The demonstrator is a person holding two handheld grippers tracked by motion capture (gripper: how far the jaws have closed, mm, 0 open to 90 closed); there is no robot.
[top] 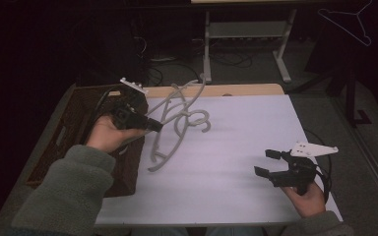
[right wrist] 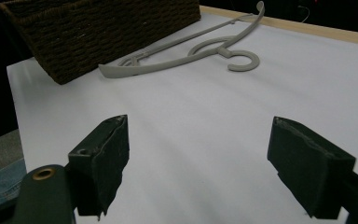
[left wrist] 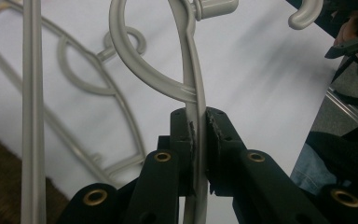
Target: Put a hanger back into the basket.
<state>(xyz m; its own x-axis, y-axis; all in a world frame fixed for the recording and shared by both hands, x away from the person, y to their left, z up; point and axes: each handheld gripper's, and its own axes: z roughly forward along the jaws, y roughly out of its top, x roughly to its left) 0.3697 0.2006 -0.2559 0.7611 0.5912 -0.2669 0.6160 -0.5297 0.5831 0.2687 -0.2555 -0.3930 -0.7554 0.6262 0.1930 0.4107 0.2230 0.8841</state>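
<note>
Grey plastic hanger (top: 177, 125) held tilted above the white table, a second hanger (right wrist: 186, 53) lying beneath

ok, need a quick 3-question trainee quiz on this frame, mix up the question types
1. True or false: the left gripper is shut on a grey hanger.
2. Multiple choice: how do the right gripper's jaws stand?
A. open, nothing between them
B. shut on a hanger
C. shut on the basket rim
3. Short answer: what stands at the left edge of the white table, beside the left hand?

Key:
1. True: the left gripper view has both pads pressing a thin bar of the hanger.
2. A: the right gripper view has the jaws wide apart over bare table.
3. A dark woven basket.
</note>
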